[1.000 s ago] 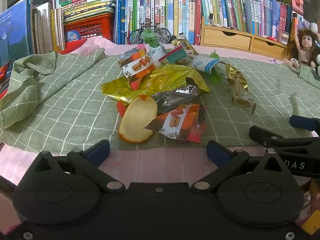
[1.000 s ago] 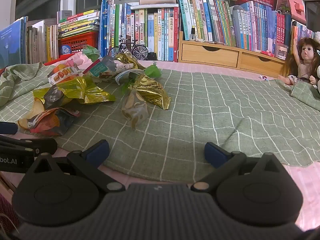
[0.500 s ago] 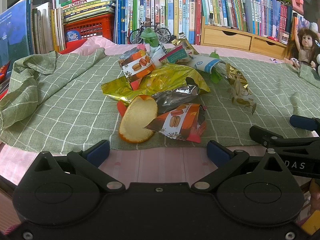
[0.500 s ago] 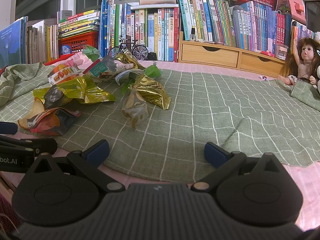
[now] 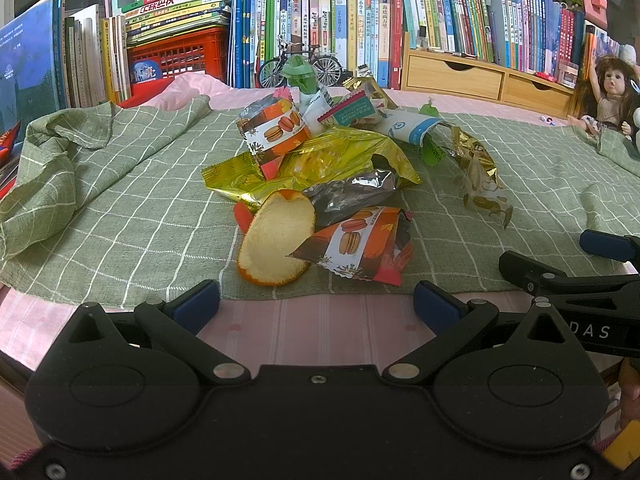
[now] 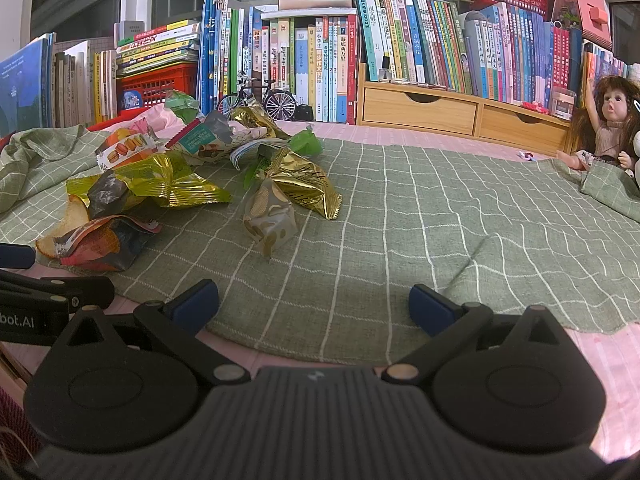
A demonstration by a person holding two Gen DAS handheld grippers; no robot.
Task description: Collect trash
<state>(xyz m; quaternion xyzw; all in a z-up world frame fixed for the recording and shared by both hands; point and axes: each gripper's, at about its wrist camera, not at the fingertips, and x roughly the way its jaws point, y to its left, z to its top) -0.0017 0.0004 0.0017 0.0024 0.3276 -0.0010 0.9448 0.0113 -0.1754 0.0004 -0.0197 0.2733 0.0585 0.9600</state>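
A heap of trash lies on the green checked cloth (image 5: 120, 200): an orange peel (image 5: 276, 250), an orange macaron wrapper (image 5: 360, 244), a gold foil bag (image 5: 320, 164), a second macaron wrapper (image 5: 276, 132) and a gold wrapper (image 5: 478, 168). My left gripper (image 5: 316, 304) is open, held low in front of the peel with nothing between its fingers. In the right wrist view the same heap sits at the left, with a gold wrapper (image 6: 304, 184) and a clear cookie wrapper (image 6: 270, 220) nearest. My right gripper (image 6: 314, 306) is open over bare cloth, to the right of the heap.
Books (image 5: 340, 28) line the back, with a red crate (image 5: 180, 56), a toy bicycle (image 5: 300, 66) and a wooden drawer unit (image 6: 460, 112). A doll (image 6: 604, 120) sits at the far right. The cloth is bunched at the left (image 5: 44, 168). Pink sheet (image 5: 320, 332) shows at the near edge.
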